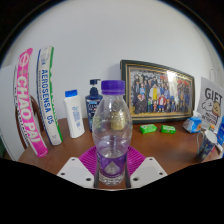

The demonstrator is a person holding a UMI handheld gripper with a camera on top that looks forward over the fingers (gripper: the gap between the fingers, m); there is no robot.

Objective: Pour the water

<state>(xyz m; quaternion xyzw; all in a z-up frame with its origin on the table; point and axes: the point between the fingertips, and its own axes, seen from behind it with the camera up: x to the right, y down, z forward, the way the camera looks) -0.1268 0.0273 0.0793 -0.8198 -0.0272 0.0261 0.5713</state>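
Bottle [111, 128] upright between gripper [110, 166] fingers, cap on, over wooden table [60, 148]. Pads [133, 157] seemingly pressed against both sides; held vertical, presumably to prevent spillage before pouring.

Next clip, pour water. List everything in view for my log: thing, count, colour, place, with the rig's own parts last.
water bottle: 1, clear with purple cap, upright between the claw's fingers
table: 1, brown wood, under everything
white bottle: 1, white with blue cap, behind and left of the water bottle
dark blue bottle: 1, just behind the water bottle
framed photo: 1, gold frame, leaning at the wall
green packets: 2, in front of the frame
tall packages: 2, pink and green lettering, leaning far left
gift box: 1, white and blue, far right
claw: 1, pink pads on both sides of the bottle's base; contact unclear
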